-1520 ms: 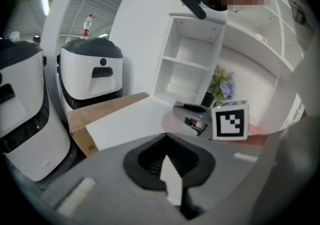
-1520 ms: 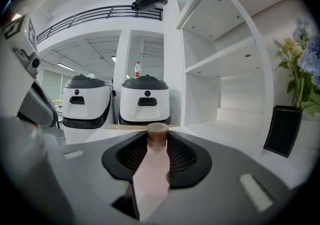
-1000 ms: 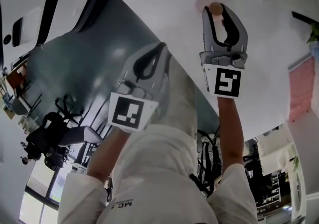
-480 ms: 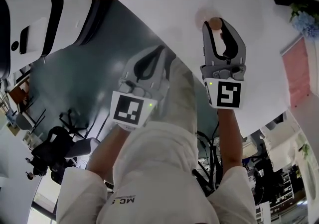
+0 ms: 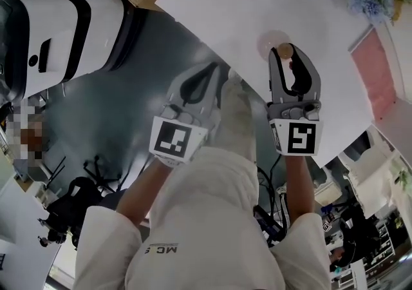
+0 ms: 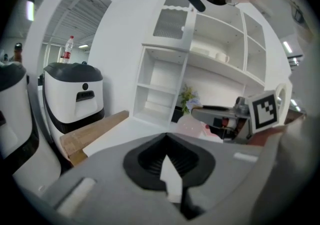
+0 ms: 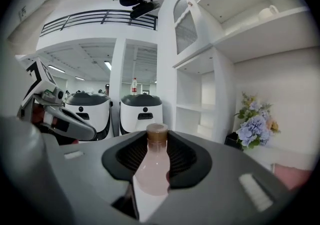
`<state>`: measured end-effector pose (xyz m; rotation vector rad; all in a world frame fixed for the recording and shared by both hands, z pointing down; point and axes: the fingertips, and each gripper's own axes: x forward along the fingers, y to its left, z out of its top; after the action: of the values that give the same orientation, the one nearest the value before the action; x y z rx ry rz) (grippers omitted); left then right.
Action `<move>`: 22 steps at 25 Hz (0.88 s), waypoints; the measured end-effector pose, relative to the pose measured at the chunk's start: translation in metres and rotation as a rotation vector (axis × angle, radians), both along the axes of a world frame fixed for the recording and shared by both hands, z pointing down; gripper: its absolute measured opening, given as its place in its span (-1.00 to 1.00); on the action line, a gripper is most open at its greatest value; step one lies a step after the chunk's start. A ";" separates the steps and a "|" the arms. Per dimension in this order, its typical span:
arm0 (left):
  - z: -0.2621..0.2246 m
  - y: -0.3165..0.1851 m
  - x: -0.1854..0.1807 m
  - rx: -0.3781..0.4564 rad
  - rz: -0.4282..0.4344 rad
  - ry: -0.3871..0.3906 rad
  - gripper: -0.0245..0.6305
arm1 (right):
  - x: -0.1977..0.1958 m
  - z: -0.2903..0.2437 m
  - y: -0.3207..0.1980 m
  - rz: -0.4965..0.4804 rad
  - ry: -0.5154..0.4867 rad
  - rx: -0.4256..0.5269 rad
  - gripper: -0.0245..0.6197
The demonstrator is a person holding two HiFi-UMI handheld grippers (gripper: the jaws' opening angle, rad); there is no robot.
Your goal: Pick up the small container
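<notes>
Pink small container (image 7: 151, 169), right gripper (image 5: 287, 62) holding ("MC" garment (image 5: 193, 211))

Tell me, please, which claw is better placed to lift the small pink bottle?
Right. The right claw holds the small pink bottle between its jaws, over the white table. The left claw is shut on nothing, off to the side of the bottle.

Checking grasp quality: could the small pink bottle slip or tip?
The small pink bottle looks rigid and smooth, so it could slip a little, though the right hand-held gripper clamps its sides. Tall and narrow, it would probably tip if nudged.
</notes>
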<state>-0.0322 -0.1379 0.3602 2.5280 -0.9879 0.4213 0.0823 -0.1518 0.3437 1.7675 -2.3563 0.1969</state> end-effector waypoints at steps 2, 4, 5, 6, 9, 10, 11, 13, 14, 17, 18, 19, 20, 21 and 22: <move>-0.016 0.010 0.000 0.020 0.008 0.009 -0.93 | 0.002 -0.011 0.017 -0.001 0.007 -0.006 -0.55; -0.031 0.020 0.000 0.040 0.015 0.019 -0.93 | 0.004 -0.023 0.033 0.004 0.009 -0.006 -0.55; -0.039 0.025 -0.001 0.049 0.016 0.027 -0.93 | 0.004 -0.029 0.040 0.007 0.011 -0.004 -0.55; -0.046 0.029 -0.002 0.059 0.016 0.036 -0.93 | 0.003 -0.036 0.046 0.011 0.014 -0.002 -0.55; -0.069 0.043 -0.007 0.090 0.013 0.056 -0.93 | -0.001 -0.055 0.069 0.025 0.005 -0.001 -0.55; -0.075 0.049 -0.008 0.101 0.015 0.058 -0.93 | -0.001 -0.061 0.077 0.030 -0.004 -0.002 -0.55; -0.082 0.053 -0.009 0.113 0.018 0.062 -0.93 | -0.002 -0.068 0.085 0.034 -0.010 -0.003 -0.55; -0.095 0.061 -0.009 0.141 0.021 0.073 -0.93 | -0.003 -0.080 0.100 0.037 -0.013 0.001 -0.55; -0.102 0.064 -0.010 0.154 0.021 0.081 -0.93 | -0.004 -0.086 0.106 0.035 -0.016 0.003 -0.55; -0.120 0.074 -0.013 0.190 0.023 0.097 -0.93 | -0.009 -0.103 0.126 0.026 -0.024 0.011 -0.55; -0.125 0.077 -0.015 0.199 0.022 0.104 -0.93 | -0.011 -0.109 0.132 0.024 -0.020 0.016 -0.55; -0.130 0.080 -0.017 0.205 0.020 0.111 -0.93 | -0.013 -0.114 0.137 0.022 -0.018 0.019 -0.55; -0.133 0.084 -0.018 0.208 0.019 0.116 -0.93 | -0.015 -0.118 0.143 0.022 -0.020 0.021 -0.55; -0.135 0.088 -0.020 0.210 0.021 0.116 -0.93 | -0.017 -0.122 0.148 0.022 -0.025 0.022 -0.55; -0.136 0.092 -0.023 0.210 0.025 0.111 -0.93 | -0.018 -0.125 0.153 0.023 -0.031 0.023 -0.55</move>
<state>-0.0547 -0.0460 0.2238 2.7186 -1.0058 0.1899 0.0640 0.0007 0.2192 1.8155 -2.3696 0.2023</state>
